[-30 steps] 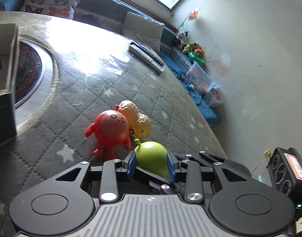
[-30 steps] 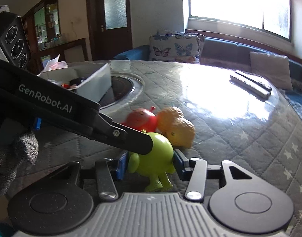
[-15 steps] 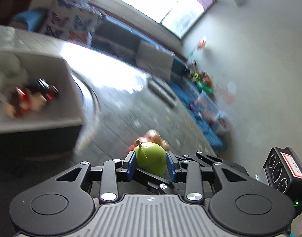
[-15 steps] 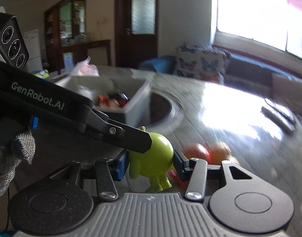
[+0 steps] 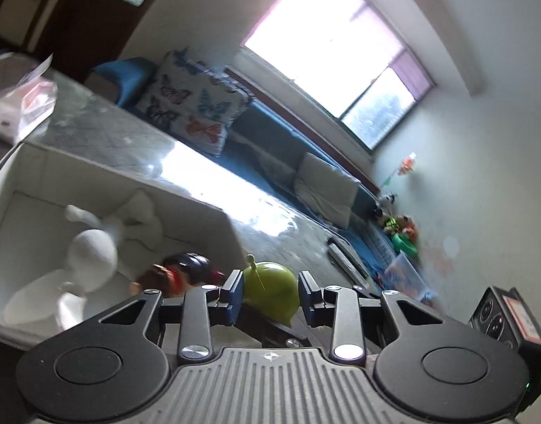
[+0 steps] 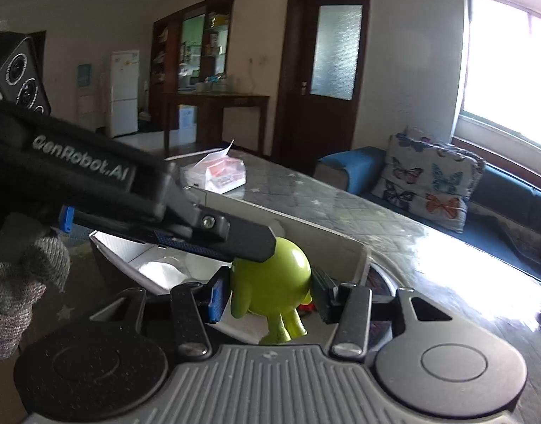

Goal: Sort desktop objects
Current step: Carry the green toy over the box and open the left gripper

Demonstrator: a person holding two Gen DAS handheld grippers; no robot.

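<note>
A green toy figure sits between the blue pads of my left gripper, which is shut on it. The same toy sits between the pads of my right gripper, also shut on it; its legs hang down. Both grippers hold it in the air at the near edge of a white box that holds white toys and a red-and-dark toy. The left gripper's body crosses the right wrist view above the box.
The box stands on a grey quilted table. A wrapped packet lies behind the box. Remote controls lie at the table's far side. A blue sofa with a butterfly cushion runs behind the table.
Both grippers have lifted the green toy off the table and carried it left to the white box. The red and orange toys left behind have gone out of view.
</note>
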